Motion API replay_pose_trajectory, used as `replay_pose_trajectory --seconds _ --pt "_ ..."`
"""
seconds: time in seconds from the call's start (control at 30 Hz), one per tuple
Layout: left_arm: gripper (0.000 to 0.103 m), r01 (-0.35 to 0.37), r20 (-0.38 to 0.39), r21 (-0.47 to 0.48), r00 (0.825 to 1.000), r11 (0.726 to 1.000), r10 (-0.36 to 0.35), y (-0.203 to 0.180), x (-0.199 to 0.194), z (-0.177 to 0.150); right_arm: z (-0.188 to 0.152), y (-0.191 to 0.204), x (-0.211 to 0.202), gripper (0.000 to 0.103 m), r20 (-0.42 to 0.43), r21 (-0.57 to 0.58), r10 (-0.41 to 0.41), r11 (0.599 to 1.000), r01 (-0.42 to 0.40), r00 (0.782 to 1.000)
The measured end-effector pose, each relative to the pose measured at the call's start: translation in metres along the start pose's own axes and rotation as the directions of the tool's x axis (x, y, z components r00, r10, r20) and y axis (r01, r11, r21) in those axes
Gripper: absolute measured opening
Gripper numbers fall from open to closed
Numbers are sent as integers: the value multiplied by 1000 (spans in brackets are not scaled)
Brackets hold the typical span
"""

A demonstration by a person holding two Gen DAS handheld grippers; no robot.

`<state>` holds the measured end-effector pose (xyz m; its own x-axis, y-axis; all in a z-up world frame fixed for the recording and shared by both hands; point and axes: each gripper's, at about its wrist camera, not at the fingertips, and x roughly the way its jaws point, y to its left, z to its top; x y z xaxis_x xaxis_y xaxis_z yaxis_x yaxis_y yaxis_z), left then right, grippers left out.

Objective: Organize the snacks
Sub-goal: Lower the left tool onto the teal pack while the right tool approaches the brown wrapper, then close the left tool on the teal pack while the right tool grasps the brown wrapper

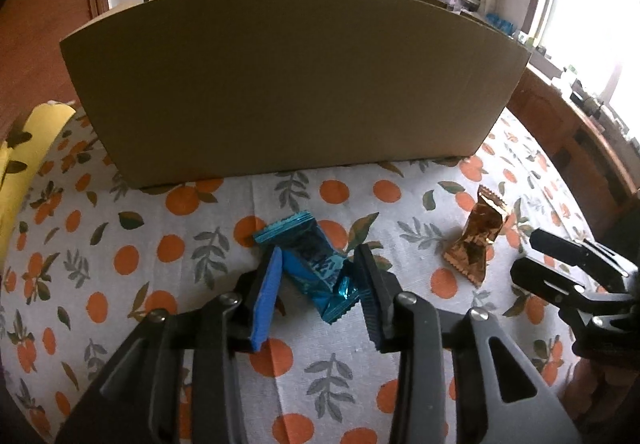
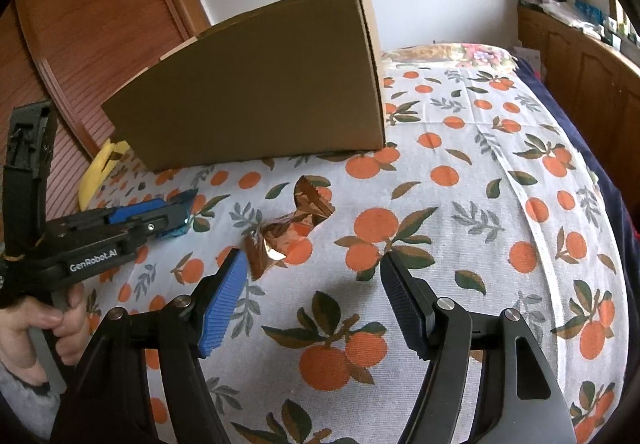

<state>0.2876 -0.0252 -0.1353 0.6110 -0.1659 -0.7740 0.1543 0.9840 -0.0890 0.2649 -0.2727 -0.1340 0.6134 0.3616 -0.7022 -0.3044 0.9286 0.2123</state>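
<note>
A blue foil snack (image 1: 310, 264) lies slantwise on the orange-print cloth (image 1: 320, 376). My left gripper (image 1: 319, 249) straddles it, jaws narrowly apart, pads close along its sides; the packet rests on the cloth. In the right wrist view the left gripper (image 2: 178, 214) is at the left, the blue snack (image 2: 181, 230) showing at its tip. A copper-brown foil snack (image 2: 296, 224) lies just ahead of my right gripper (image 2: 313, 255), whose jaws stand wide with nothing between them. The left wrist view shows the copper snack (image 1: 476, 240) and the right gripper (image 1: 560, 268) at the right.
A tall cardboard box (image 1: 280, 84) stands on the cloth behind both snacks, its open top out of sight. A yellow object (image 1: 32, 148) lies at the box's left end. A hand (image 2: 44, 324) grips the left tool. Wooden cabinets (image 2: 580, 76) line the right side.
</note>
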Motion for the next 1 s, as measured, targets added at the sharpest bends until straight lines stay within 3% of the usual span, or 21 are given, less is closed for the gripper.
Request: replay_pose_trajectory --seconds 0.13,0.4,0.47,0.53,1.0 --pt "42 -46 -8 21 999 999 46 -4 5 -2 0 0 0 71 -2 -1 3 1000 -3 1000" --pt "44 -74 -7 34 997 997 74 -11 12 2 -1 0 1 71 -5 -2 8 1000 -8 1000" --pt "38 -55 4 31 998 998 55 -12 11 2 -1 -1 2 71 -6 -2 12 1000 -12 1000" --pt "24 -30 10 42 1000 999 30 -15 11 0 -1 0 2 71 -7 -2 12 1000 -12 1000" --pt "23 82 5 17 997 997 -82 -11 -12 -10 -2 4 5 69 -22 -21 6 1000 -7 1000"
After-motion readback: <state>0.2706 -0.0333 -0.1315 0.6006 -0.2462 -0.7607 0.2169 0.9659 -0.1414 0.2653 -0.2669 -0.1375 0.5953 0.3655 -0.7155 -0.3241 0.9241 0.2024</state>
